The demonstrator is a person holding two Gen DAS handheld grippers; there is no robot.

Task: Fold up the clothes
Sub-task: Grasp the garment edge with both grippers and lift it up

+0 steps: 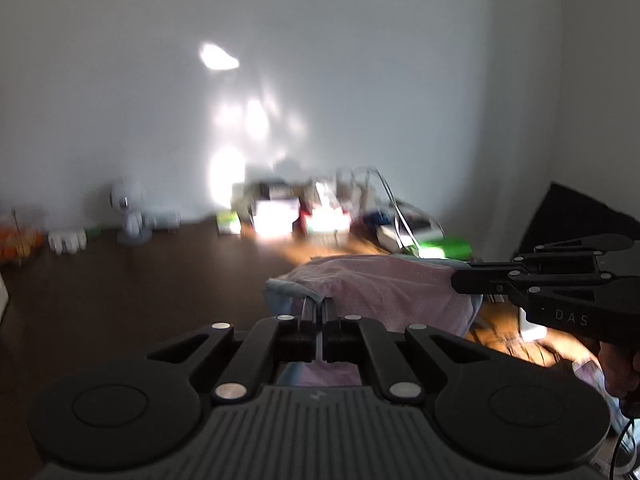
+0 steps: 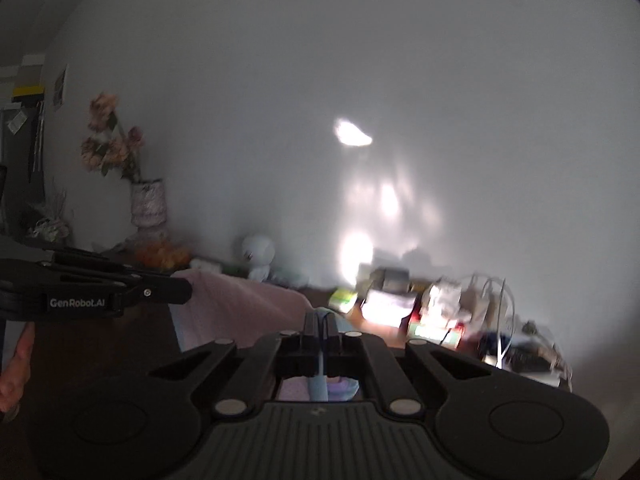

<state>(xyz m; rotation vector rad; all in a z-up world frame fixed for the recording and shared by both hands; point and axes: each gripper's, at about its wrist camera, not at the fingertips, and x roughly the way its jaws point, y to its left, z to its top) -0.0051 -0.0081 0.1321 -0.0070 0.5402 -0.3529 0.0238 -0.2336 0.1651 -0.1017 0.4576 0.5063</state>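
A pink garment with a light blue edge (image 1: pixel 384 288) hangs stretched between my two grippers above a dark wooden table (image 1: pixel 120 280). My left gripper (image 1: pixel 319 304) is shut on its blue edge. My right gripper (image 2: pixel 319 320) is shut on the blue edge at the other end; the pink cloth (image 2: pixel 240 304) spans to its left. In the left wrist view the right gripper (image 1: pixel 460 280) enters from the right, its tip at the cloth. In the right wrist view the left gripper (image 2: pixel 188 290) enters from the left.
Boxes and cables (image 1: pixel 312 216) crowd the table's back by the white wall. A small white figure (image 1: pixel 130 216) and an orange object (image 1: pixel 20 242) stand at the left. A vase with flowers (image 2: pixel 148 204) is in the back corner. A dark object (image 1: pixel 580 220) stands at the right.
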